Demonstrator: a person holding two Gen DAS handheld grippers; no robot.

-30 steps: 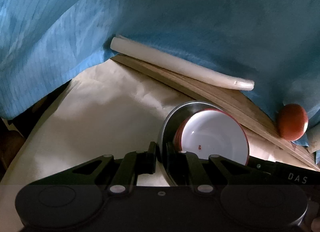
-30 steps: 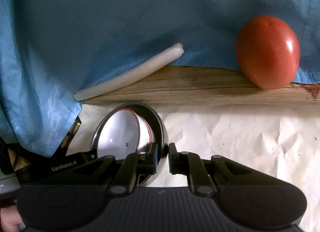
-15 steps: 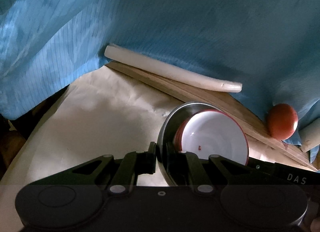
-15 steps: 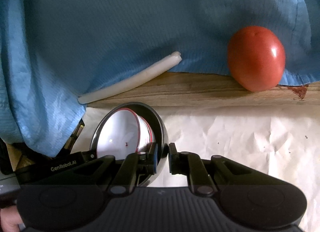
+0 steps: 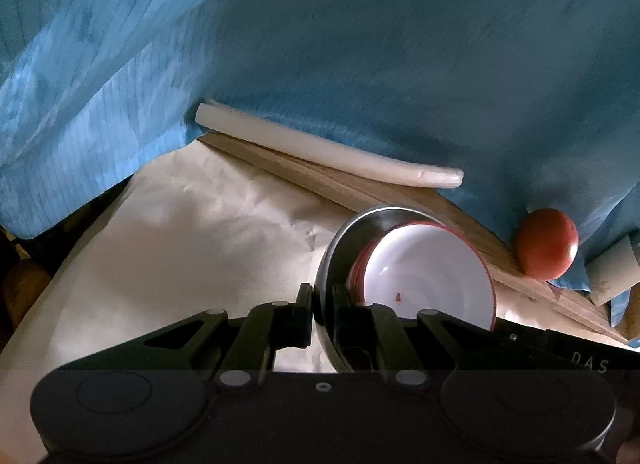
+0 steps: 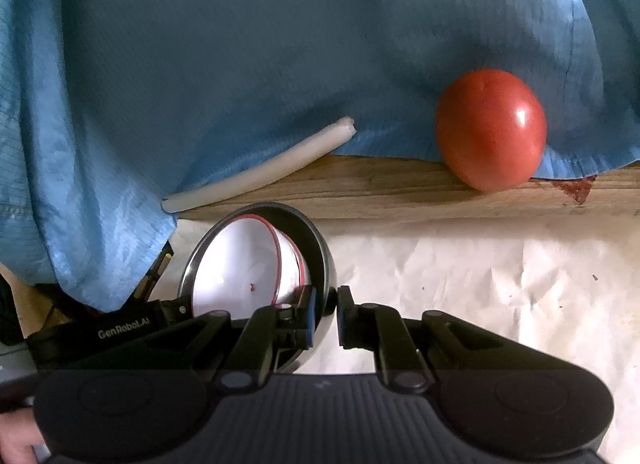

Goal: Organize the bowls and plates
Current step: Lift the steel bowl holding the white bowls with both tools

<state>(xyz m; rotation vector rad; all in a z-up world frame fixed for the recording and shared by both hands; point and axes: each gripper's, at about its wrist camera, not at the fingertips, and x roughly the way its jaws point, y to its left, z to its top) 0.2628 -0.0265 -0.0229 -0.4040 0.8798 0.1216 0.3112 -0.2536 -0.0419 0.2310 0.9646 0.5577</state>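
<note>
**Left gripper pinching the steel bowl's rim**

The left gripper point(image 5: 323, 314) is clamping the near rim of the steel bowl point(image 5: 340, 248), one finger outside the wall and one inside. The red-rimmed white bowl point(image 5: 432, 276) is sitting nested inside the steel bowl, tilted toward the camera. Beyond the steel bowl, a wooden board point(image 5: 360, 188) is running diagonally, with a pale white roll point(image 5: 320, 152) lying along its far edge. To the steel bowl's right, a red round thing point(image 5: 546, 242), possibly a tomato, is resting against blue cloth point(image 5: 360, 44). Crumpled pale paper point(image 5: 180, 244) is spreading left of the bowl.
</note>
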